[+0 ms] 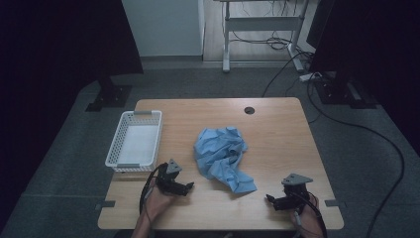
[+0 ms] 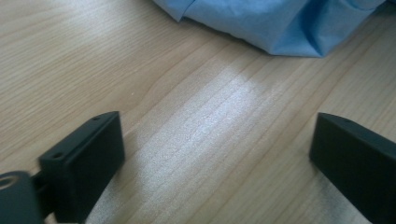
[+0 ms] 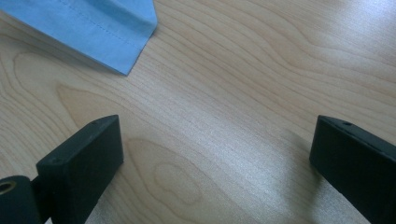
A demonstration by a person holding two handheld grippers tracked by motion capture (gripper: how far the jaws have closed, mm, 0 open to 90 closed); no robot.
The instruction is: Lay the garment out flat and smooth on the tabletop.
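Wood table (image 1: pixel 277 129): L gripper (image 1: pixel 189 187) & R gripper (image 1: pixel 270 199) low, facing crumpled blue cloth (image 1: pixel 221 156), jaws wide, empty

My right gripper (image 3: pixel 217 161) has its jaws spread wide over bare wooden table (image 3: pixel 261 70), a blue cloth (image 3: pixel 100 28) corner lying just ahead.

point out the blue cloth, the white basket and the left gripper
blue cloth (image 1: pixel 221 156), high view, middle of the crumpled heap
white basket (image 1: pixel 113 147), high view, its left wall
left gripper (image 1: pixel 190 187), high view, between its open jaw tips
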